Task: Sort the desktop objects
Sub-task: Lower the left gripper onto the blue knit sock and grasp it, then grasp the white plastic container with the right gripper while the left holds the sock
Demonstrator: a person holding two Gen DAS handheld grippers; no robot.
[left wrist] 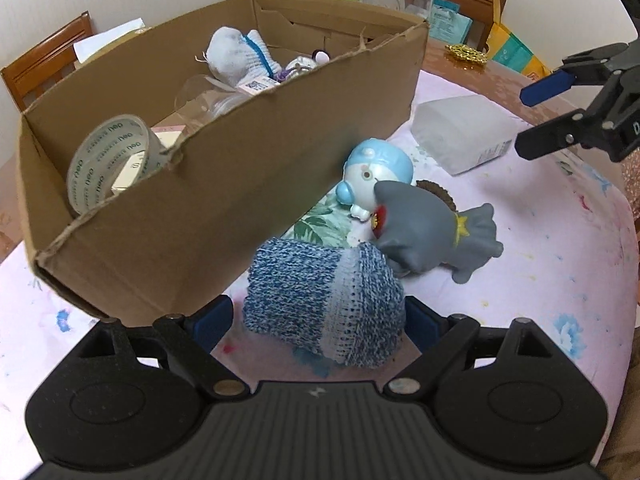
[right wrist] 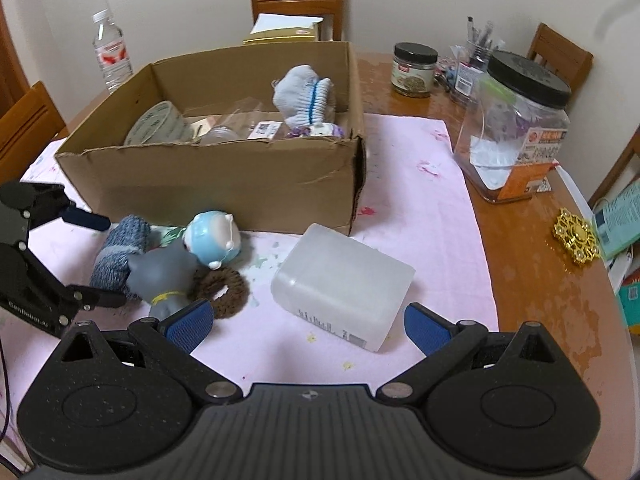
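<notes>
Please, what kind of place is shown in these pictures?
Most likely a dining room in a home. A round wooden table with a pink cloth stands by a plain wall, wooden chairs stand around it, and food jars sit on it.

- My left black plastic claw: ribbed housing, silver pivot screws, blue finger pads.
- My right black plastic claw matches it; white lettering marks one claw's side.

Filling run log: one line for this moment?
left gripper: open, around blue sock | right gripper: open, over white container | cardboard box: partly filled
</notes>
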